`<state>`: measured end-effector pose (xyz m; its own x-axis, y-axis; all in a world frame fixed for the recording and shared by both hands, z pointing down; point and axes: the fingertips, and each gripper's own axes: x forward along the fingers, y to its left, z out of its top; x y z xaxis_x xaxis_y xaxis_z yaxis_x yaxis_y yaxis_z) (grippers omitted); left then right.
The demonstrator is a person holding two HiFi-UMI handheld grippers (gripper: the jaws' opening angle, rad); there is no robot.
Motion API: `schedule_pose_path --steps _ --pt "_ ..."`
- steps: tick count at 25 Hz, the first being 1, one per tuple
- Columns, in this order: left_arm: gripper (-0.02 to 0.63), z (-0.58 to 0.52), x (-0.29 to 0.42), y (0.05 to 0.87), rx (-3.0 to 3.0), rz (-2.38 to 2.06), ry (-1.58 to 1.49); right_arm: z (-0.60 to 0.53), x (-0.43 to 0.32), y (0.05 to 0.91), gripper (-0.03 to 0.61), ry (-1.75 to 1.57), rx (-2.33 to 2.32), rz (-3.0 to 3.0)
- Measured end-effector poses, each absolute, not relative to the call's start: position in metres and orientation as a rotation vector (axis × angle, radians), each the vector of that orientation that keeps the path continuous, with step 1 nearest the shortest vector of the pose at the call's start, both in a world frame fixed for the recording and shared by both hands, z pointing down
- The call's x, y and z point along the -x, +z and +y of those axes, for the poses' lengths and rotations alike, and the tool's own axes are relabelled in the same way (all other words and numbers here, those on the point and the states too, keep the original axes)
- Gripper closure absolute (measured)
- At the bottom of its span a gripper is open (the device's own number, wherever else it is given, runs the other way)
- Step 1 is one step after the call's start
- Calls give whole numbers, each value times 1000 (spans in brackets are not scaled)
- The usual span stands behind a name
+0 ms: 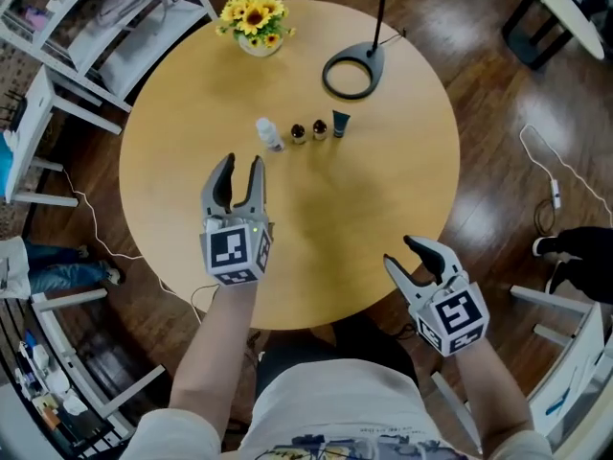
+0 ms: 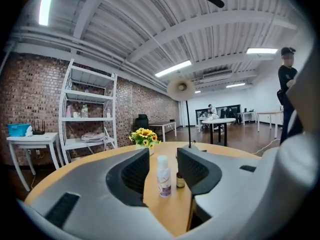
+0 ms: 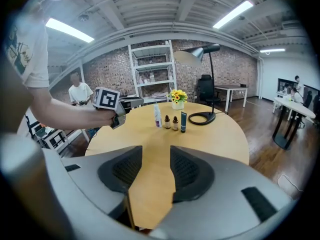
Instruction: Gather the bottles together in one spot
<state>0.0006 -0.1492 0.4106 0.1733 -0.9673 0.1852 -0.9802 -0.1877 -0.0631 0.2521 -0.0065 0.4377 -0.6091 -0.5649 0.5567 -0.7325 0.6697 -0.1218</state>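
While the head view shows the white bottle (image 1: 269, 133), two small brown bottles (image 1: 298, 132) and a dark tube (image 1: 341, 123) in a short row near the lamp base (image 1: 372, 63), the left gripper (image 1: 241, 168) hangs near them and the right gripper (image 1: 406, 254) well back. The left gripper view shows jaws apart, with the white bottle beyond them, untouched. The right gripper view shows parted, empty jaws. Gathering looks nearly finished; the next move probably closes the white bottle's small gap.

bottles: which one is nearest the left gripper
The white bottle, at the row's left end, ahead of the left gripper; the brown bottles and dark tube stand further right.
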Motion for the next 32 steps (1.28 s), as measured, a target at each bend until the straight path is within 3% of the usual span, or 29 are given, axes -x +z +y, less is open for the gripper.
schedule_pose_path --steps 6,15,32 --pt "439 -71 -18 395 -2316 -1800 462 -6 -246 410 373 413 -1019 -2439" --pt "439 36 -37 378 -2239 -1639 429 14 -238 383 371 401 -1076 -2468" --pt "431 90 -25 387 -2146 -1611 431 37 -216 367 371 387 -1062 -2501"
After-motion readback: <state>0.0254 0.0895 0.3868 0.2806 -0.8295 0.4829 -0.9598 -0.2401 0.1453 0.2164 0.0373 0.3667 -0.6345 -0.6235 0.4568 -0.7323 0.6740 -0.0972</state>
